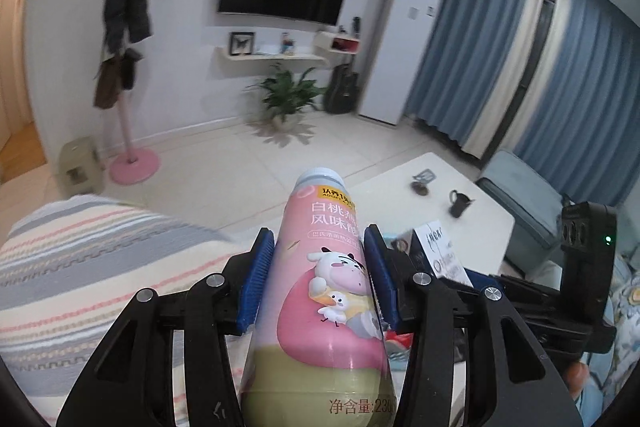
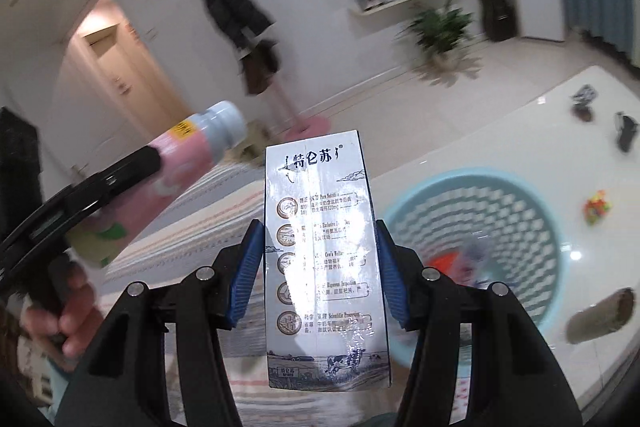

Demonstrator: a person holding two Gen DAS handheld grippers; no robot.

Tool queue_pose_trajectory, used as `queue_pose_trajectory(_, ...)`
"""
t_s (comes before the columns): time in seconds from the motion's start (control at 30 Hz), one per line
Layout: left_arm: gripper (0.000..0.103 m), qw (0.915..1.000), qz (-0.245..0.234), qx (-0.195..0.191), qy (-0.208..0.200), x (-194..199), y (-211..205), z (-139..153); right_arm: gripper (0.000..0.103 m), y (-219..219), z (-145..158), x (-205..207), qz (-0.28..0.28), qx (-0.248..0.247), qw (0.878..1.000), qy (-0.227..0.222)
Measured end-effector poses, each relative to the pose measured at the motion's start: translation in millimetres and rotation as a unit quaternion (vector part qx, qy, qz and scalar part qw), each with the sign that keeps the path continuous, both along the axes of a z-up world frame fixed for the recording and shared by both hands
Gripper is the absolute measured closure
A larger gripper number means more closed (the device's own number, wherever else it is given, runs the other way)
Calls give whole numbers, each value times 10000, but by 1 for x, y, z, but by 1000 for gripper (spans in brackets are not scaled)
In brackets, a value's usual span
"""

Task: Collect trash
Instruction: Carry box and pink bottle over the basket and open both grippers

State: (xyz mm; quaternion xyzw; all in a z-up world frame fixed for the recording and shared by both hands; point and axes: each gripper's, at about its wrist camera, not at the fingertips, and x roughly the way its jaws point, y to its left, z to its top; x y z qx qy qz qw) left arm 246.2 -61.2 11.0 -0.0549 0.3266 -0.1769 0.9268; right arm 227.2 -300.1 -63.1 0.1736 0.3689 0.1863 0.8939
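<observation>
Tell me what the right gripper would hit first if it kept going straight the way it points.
Probably the striped blanket just beyond the milk carton that the right gripper holds; the blue basket lies off to its right. Depth is uncertain.

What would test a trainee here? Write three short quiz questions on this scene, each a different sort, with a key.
1. True or false: the left claw is shut on the pink bottle.
2. The right claw grips: A) a cardboard tube, B) a milk carton, C) a mug.
3. Fill in: beside the carton in the right wrist view stands a light blue ____ on the white table.

Key: 1 true; 2 B; 3 basket.
</observation>
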Motion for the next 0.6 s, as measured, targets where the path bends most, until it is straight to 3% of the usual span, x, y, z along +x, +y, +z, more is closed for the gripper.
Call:
queue_pose_trajectory(0.17, 58, 9989, -443, -27, 179, 11, -53, -24, 52, -40, -20, 6, -712, -483, 9961, 175)
queue_pose_trajectory(0.37, 58, 9952, -707, 37, 671, 30, -91, -70, 52, -73, -66, 20, -1101, -456, 9900, 757)
queue_pose_trajectory(0.53, 57, 9918, -821, 134, 967, 40, -106, -96, 51, -76, -86, 30, -1179, -428, 9865, 1050)
queue_pose_trajectory(0.6, 49, 9923, -804, 33, 947, 42, -103, -99, 50, -75, -87, 32, -1189, -478, 9860, 1067)
